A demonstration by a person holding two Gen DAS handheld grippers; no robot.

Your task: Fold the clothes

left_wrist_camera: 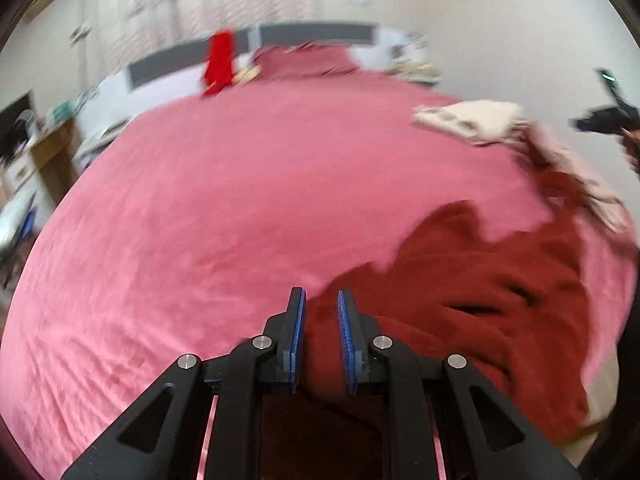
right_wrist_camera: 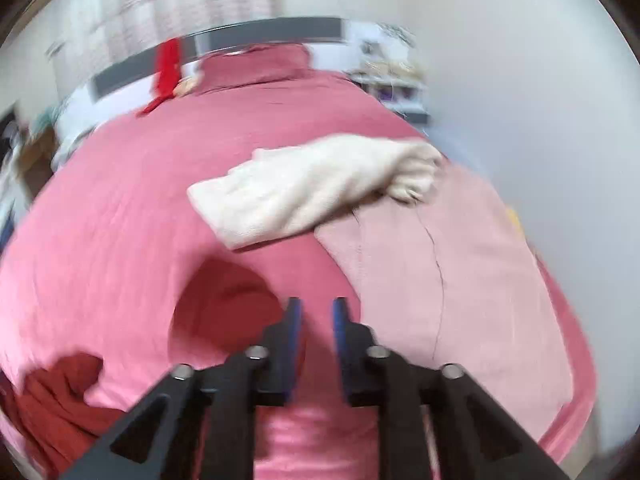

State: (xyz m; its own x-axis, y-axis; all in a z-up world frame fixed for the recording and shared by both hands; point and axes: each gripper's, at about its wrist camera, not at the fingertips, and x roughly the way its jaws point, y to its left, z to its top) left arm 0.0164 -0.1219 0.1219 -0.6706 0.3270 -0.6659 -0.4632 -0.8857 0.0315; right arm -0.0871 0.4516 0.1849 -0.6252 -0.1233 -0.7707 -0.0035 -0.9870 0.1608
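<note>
Left gripper (left_wrist_camera: 321, 300) clamped on dark red garment (left_wrist_camera: 480, 280) at lower right of frame, right gripper (right_wrist_camera: 317, 308) fingers apart, empty, garment lower left, left hand nearer.

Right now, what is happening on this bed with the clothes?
A person is folding clothes on a bed with a pink cover, holding a gripper in each hand. The left gripper has dark red garment cloth between its fingers. The right gripper is open and holds nothing, over the bedcover. A cream garment and a pale pink garment lie further along the bed. The dark red garment is crumpled, not yet folded.
</note>
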